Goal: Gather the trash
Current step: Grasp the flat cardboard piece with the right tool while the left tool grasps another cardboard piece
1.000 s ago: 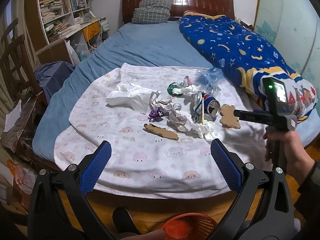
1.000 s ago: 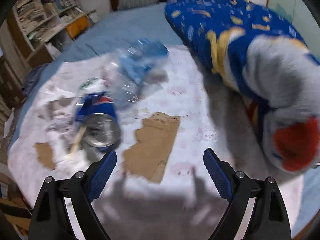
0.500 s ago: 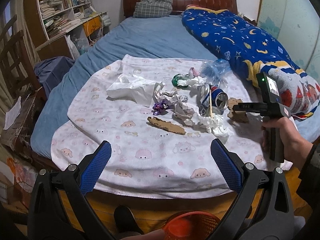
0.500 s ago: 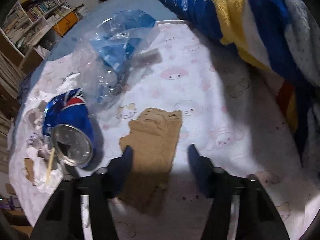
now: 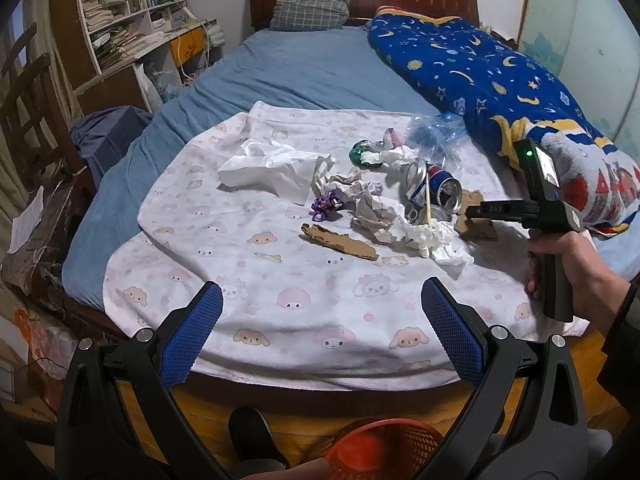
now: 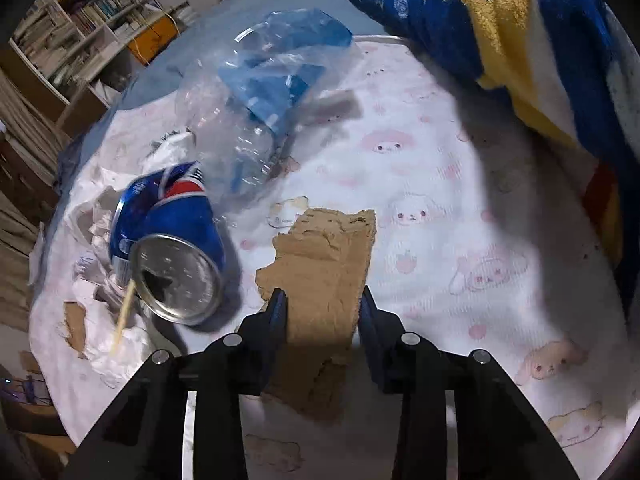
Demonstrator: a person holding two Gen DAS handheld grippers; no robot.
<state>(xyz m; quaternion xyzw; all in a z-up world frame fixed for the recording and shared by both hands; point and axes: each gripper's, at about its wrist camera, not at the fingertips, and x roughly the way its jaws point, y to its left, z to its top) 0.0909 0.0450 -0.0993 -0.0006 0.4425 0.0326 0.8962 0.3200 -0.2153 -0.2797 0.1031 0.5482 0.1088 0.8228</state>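
The left gripper (image 5: pixel 320 322) hangs over the near edge of the white printed blanket (image 5: pixel 280 280), tilted down, its blue pads (image 5: pixel 192 332) spread wide with nothing between them. An orange basket (image 5: pixel 384 452) sits below it. Trash lies mid-blanket: white tissue (image 5: pixel 268 168), a cardboard strip (image 5: pixel 340 242), a crushed blue can (image 6: pixel 168 240). To the right, the right hand (image 5: pixel 568 256) grips its handle, pointing the right gripper (image 6: pixel 322 304) steeply down. Its jaws are closing around a torn cardboard piece (image 6: pixel 324 256); the pads seem to touch its edges, though shadow obscures contact.
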